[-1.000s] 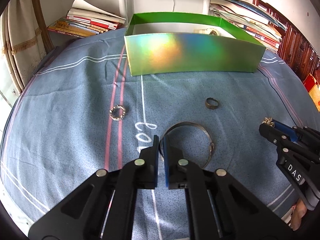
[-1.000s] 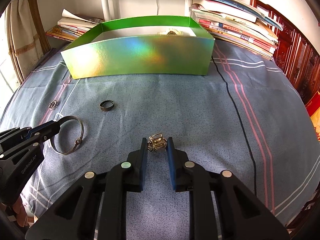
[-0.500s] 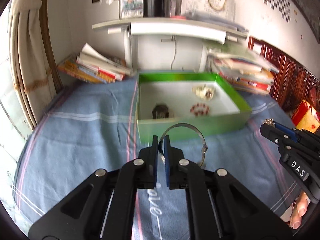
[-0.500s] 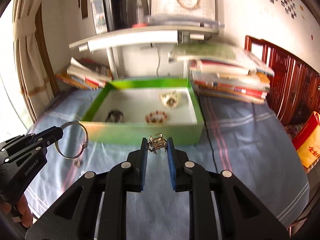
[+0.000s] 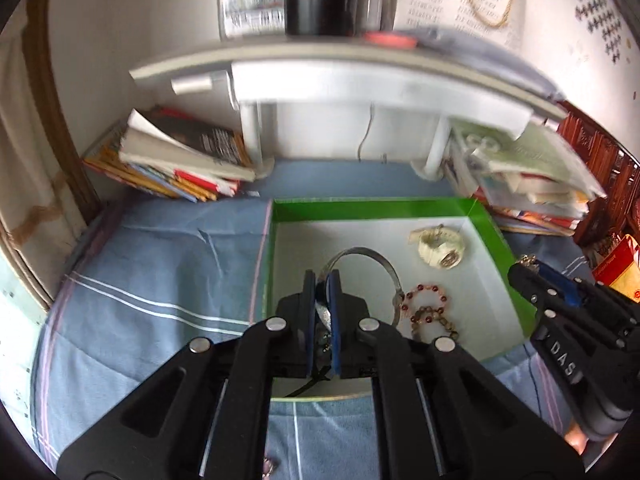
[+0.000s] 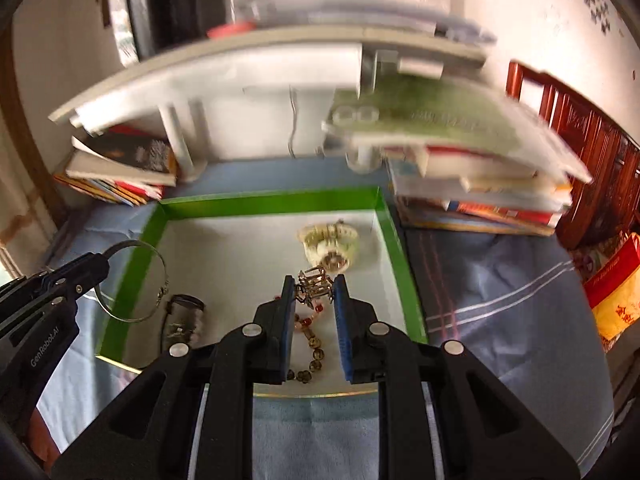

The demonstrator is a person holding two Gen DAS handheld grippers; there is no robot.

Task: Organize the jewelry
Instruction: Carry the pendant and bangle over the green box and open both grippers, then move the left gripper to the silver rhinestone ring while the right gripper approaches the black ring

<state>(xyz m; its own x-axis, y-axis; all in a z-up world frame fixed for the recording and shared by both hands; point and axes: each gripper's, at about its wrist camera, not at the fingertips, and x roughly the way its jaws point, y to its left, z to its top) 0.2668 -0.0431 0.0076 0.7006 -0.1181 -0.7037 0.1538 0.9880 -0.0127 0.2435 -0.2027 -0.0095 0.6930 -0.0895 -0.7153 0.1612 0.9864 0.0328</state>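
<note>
My left gripper (image 5: 321,280) is shut on a thin silver bangle (image 5: 380,264) and holds it above the left half of the open green box (image 5: 372,210). My right gripper (image 6: 314,286) is shut on a small gold wire ornament (image 6: 315,283) above the middle of the box (image 6: 276,200). Inside the box lie a cream watch (image 5: 440,246), beaded bracelets (image 5: 428,308) and a dark item (image 6: 184,316). The bangle also shows in the right wrist view (image 6: 156,264), in the left gripper (image 6: 102,260) over the box's left wall.
The box sits on a blue striped cloth (image 5: 160,288). Stacks of books lie behind it at the left (image 5: 180,160) and the right (image 5: 532,176). A white shelf (image 5: 360,80) hangs over the back. A small jewel (image 5: 269,468) lies on the cloth at the near edge.
Both grippers have risen from the cloth with their pieces and moved forward over the box. The view now looks down into the box.
</note>
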